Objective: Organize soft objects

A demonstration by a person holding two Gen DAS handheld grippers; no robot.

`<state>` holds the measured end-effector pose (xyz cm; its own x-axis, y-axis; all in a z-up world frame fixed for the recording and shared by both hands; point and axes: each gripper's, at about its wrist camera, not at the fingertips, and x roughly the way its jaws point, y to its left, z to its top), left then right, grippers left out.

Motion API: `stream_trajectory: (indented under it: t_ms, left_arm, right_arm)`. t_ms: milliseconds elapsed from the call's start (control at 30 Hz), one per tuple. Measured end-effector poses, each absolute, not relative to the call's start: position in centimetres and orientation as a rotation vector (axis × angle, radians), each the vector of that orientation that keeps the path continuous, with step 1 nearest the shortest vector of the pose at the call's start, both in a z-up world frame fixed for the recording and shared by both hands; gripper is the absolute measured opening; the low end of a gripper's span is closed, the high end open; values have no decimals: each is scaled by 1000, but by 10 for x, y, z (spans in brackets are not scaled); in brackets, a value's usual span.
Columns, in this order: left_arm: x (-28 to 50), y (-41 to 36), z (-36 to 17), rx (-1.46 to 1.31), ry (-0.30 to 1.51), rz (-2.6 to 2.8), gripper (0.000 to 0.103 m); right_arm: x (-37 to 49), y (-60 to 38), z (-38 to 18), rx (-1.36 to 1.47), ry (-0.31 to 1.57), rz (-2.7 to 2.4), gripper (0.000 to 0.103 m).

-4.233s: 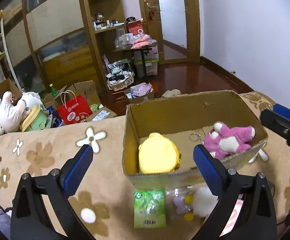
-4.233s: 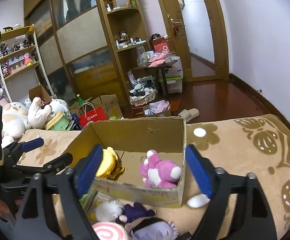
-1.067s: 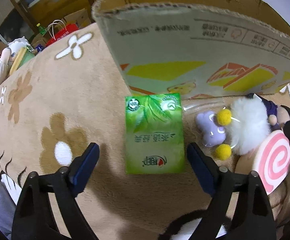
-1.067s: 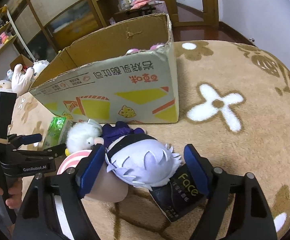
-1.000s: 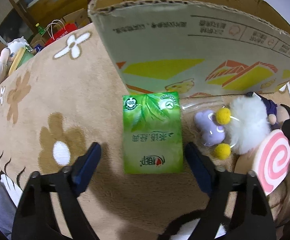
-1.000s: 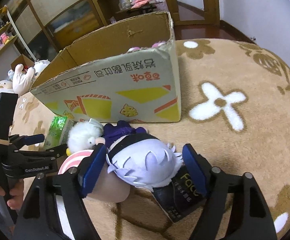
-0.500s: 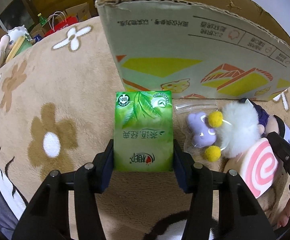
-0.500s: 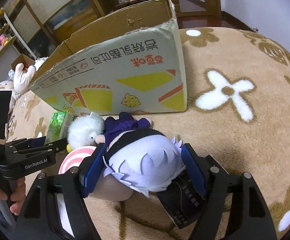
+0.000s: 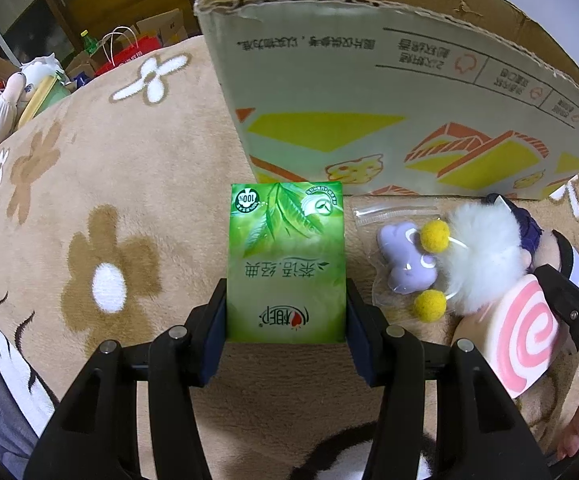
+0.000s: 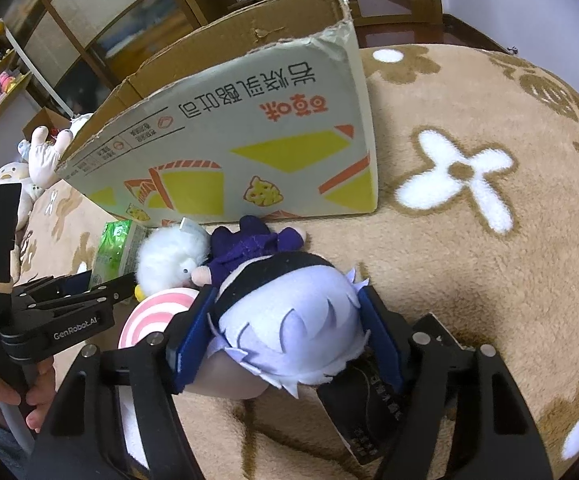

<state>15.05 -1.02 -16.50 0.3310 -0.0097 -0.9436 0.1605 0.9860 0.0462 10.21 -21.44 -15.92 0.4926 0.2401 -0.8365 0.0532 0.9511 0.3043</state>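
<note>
Within the last second both grippers had closed. The left gripper [image 9: 286, 322] now squeezed the green tissue pack [image 9: 285, 256], which lay on the blanket [image 9: 89, 200] just in front of the cardboard box [image 9: 369, 92]. The right gripper [image 10: 285, 336] clamped the pale-haired plush doll [image 10: 285, 320] beside the swirl cushion [image 10: 153, 308]. Both items seemed ready to be lifted into the box.

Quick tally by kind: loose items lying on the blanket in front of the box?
Plush toys: 3: white-haired doll, pink swirl plush, white fluffy plush
Packets: 2: green tissue pack, black packet
Bagged charm: 1: purple charm
Total: 6
</note>
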Motion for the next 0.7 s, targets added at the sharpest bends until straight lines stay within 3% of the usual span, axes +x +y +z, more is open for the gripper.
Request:
stream_trajectory:
  t_ms: [700]
  left_arm:
    - [127, -11, -142, 161, 1160, -110, 51]
  right_arm:
    - [88, -216, -135, 227, 976, 67, 70]
